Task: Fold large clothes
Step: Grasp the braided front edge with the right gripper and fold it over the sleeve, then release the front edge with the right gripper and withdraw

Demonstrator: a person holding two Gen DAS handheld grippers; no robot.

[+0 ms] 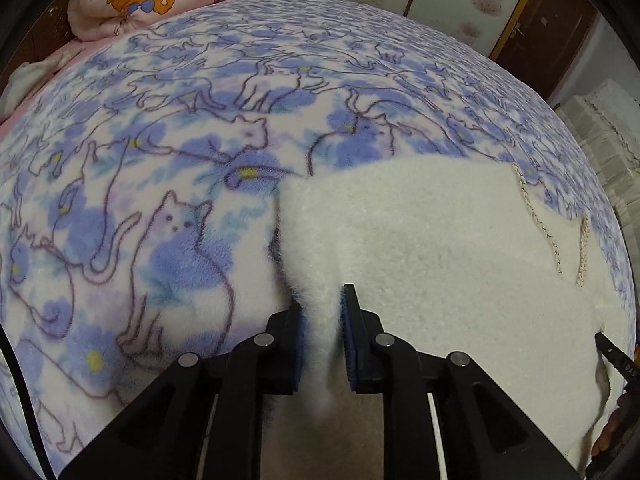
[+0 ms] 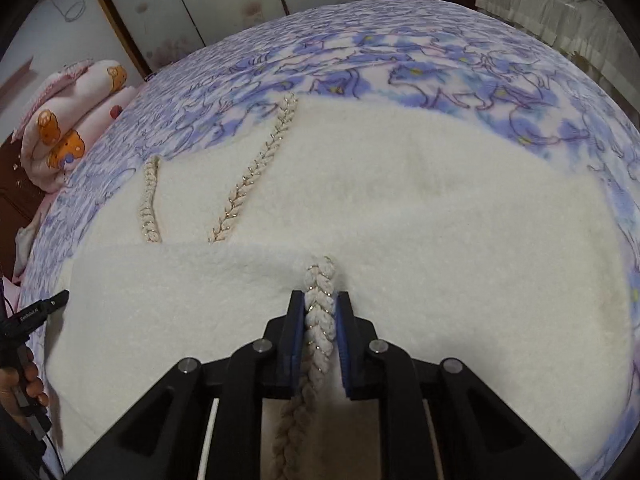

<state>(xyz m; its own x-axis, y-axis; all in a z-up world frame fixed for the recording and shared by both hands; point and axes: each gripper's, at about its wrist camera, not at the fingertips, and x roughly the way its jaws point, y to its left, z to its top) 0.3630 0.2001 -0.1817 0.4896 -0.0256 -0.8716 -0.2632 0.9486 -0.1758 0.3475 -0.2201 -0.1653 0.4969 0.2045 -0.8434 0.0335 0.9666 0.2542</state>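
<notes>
My left tongs [image 1: 322, 312] are pinched narrow on a raised ridge of the white fleece coat [image 1: 440, 240], near its left edge. My right tongs [image 2: 320, 312] are clamped on the braided trim [image 2: 318, 312] that runs along the coat's folded-over flap. The coat lies spread flat on the bed, on a blue cat-print blanket [image 1: 160, 160]. A folded pink bear-print quilt [image 2: 72, 128] sits at the bed's far corner.

R gripper [image 2: 320, 300] clamps braided trim [image 2: 318, 312] of white fuzzy garment [image 2: 400, 220] on cat-print blanket [image 2: 440, 68].
</notes>
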